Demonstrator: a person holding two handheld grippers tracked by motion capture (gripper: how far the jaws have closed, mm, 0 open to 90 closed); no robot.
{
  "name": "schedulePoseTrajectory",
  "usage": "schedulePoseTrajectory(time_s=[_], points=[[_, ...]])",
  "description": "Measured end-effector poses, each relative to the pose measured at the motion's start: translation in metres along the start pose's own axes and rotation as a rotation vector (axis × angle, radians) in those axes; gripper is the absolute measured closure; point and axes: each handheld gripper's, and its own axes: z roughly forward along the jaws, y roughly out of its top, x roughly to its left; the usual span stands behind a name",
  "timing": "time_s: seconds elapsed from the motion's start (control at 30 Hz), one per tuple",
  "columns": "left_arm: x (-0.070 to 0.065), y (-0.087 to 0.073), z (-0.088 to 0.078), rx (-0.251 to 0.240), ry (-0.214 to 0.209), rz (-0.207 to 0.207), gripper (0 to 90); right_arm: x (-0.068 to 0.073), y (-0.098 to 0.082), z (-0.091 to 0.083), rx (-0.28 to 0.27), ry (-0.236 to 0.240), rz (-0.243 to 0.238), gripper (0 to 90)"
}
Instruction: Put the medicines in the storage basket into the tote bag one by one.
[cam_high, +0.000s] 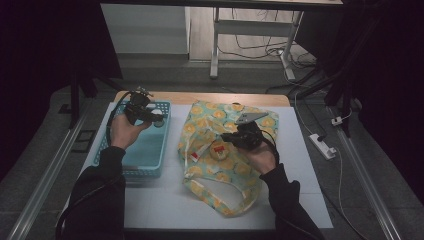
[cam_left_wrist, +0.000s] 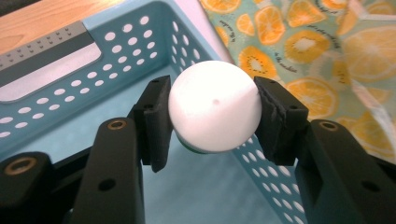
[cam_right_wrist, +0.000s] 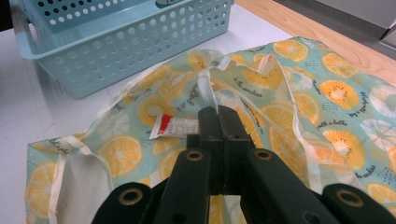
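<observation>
White and smooth, the ball (cam_left_wrist: 214, 112) sits between the two pads of the left gripper (cam_left_wrist: 212, 119), which press on its sides at 9 and 3 o'clock. It is held over the blue basket (cam_left_wrist: 116, 51), near the wall that faces the bag. I judge it light and hard, and its round, glossy surface may slip, so the hold is best kept across the widest middle of the ball, as it is now; a small dimple shows on its front. At 2 o'clock from the ball lies the fruit-print cloth bag (cam_right_wrist: 299, 93), soft and limp on the white table (cam_high: 165, 205). The right gripper (cam_right_wrist: 218, 116) is fully closed on a thin white strap (cam_right_wrist: 207, 88) of this bag, at the opening. Such cloth will fold and sag, so the strap is probably a good place to lift it. A small red and white packet (cam_right_wrist: 175, 126) lies at the bag's opening.
</observation>
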Motion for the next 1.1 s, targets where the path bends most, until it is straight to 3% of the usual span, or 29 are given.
schedulePoseTrajectory(time_s=[0.6,0.9,1.1], points=[[-0.035,-0.015,-0.028,-0.037,-0.078,0.069,50.5,0.000,-0.001,0.003,0.008,-0.005,-0.004,89.9],[-0.068,-0.020,-0.027,-0.042,-0.160,0.142,50.5,0.000,-0.001,0.003,0.008,-0.006,-0.007,89.9],[-0.088,-0.022,-0.024,-0.033,-0.186,0.191,50.5,0.000,-0.001,0.002,0.004,-0.008,-0.007,89.9]])
